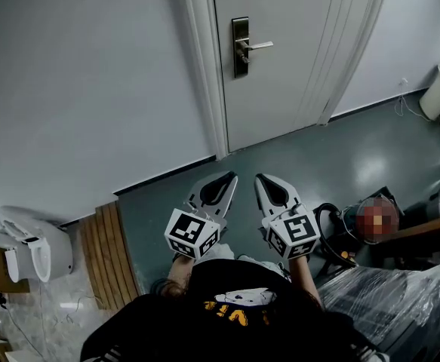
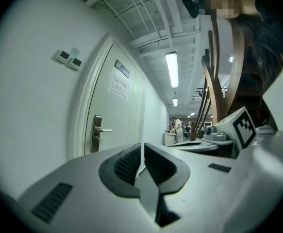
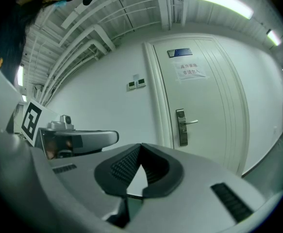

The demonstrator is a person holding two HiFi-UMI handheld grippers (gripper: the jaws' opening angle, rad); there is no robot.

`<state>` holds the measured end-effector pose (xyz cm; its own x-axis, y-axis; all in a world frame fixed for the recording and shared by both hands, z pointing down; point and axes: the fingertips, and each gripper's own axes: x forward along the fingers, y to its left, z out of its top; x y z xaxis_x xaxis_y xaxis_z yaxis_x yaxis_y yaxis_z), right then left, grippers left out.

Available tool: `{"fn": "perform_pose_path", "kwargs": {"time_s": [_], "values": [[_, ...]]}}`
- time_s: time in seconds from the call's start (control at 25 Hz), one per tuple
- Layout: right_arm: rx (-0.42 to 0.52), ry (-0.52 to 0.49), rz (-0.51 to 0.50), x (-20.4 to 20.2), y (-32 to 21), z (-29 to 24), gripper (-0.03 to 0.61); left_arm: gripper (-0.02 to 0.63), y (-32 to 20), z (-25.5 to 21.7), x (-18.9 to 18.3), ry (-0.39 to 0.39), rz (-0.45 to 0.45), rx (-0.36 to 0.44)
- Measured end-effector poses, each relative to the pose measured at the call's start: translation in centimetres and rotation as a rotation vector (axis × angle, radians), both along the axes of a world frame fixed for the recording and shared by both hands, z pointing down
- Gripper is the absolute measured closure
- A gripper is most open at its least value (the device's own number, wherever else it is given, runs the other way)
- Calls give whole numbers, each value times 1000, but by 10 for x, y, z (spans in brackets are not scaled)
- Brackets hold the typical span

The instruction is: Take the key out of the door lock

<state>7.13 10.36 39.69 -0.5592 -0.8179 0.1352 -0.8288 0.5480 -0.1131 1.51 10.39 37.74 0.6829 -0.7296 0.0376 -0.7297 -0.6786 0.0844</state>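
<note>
Head view, observer 1: pose of the two tools?

Observer 2: Noted. The left hand-held gripper (image 1: 229, 177) and the right hand-held gripper (image 1: 263, 179) are held low in front of the person's chest. They are side by side, near each other but not touching. The marker cubes sit toward the body. Both noses point forward at the door (image 1: 295, 74), with the tips leaning slightly toward each other.

Observer 1: Jaws?

Observer 2: In the left gripper view the ribbed pads meet at the tip with nothing between them. The right gripper view shows the same: pads together, empty.

Observer 1: Task item?

Observer 2: The door lock (image 1: 240, 47) is a dark metal plate with a lever handle (image 1: 259, 45). It sits at the door's left edge, just beside the door frame (image 1: 204, 66). The key is too small to pick out in any view. The plate is well apart from both tools, ahead of them.

Observer 1: Room to move?

Observer 2: Bare grey floor (image 1: 295, 164) runs from the tools to the door. On the left are the wall (image 1: 76, 89), the wooden slats (image 1: 110, 255) and a white fixture (image 1: 35, 243). On the right, a plastic-wrapped bulk (image 1: 386, 300) sits near the right arm and a white bin (image 1: 438, 93) stands by the far wall.
</note>
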Motion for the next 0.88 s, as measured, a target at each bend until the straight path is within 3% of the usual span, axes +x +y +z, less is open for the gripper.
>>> {"fn": "perform_pose_path", "kwargs": {"time_s": [0.32,0.88], "values": [[8,-36,-29,8,6,0,574,588,14,4,9,-32,-23,-5],[-5,-81,-81,-12,-16,4,574,588,-5,8,-12,-60,-79,-16]]}}
